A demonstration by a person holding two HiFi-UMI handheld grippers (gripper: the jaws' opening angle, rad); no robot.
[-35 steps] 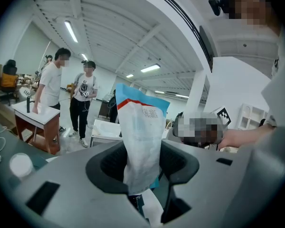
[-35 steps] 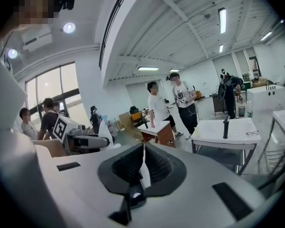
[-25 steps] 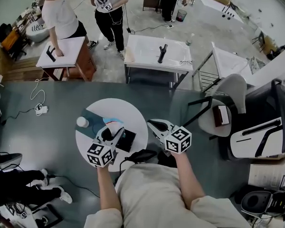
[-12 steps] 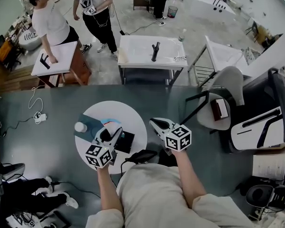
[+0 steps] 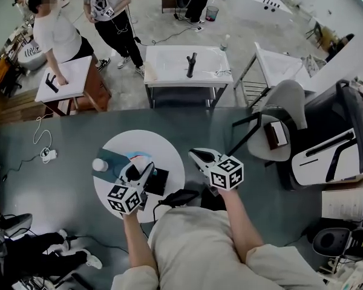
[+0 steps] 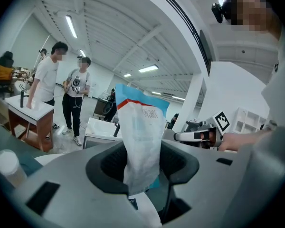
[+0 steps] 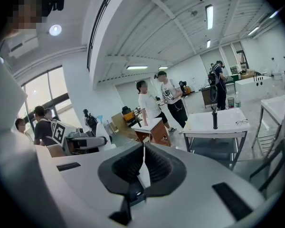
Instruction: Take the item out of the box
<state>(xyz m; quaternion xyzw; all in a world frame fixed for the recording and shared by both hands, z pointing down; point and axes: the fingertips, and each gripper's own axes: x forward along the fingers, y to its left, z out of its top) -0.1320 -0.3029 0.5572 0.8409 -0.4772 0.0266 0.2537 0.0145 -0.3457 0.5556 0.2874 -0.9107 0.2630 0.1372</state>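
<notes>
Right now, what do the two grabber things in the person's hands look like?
The left gripper and right gripper are both pale grey shells with black ribbed pads inside. Each carries a white cube printed with black square markers. The person wears a cream short-sleeved shirt.

Two grippers are mine: left gripper (image 5: 140, 169) and right gripper (image 5: 195, 156). One pouch (image 6: 141, 137) stands between my left fingers. Just beside them lies one black box (image 5: 160, 183), to their left one white-capped bottle (image 5: 99, 165), both on one round table (image 5: 169, 153).
</notes>
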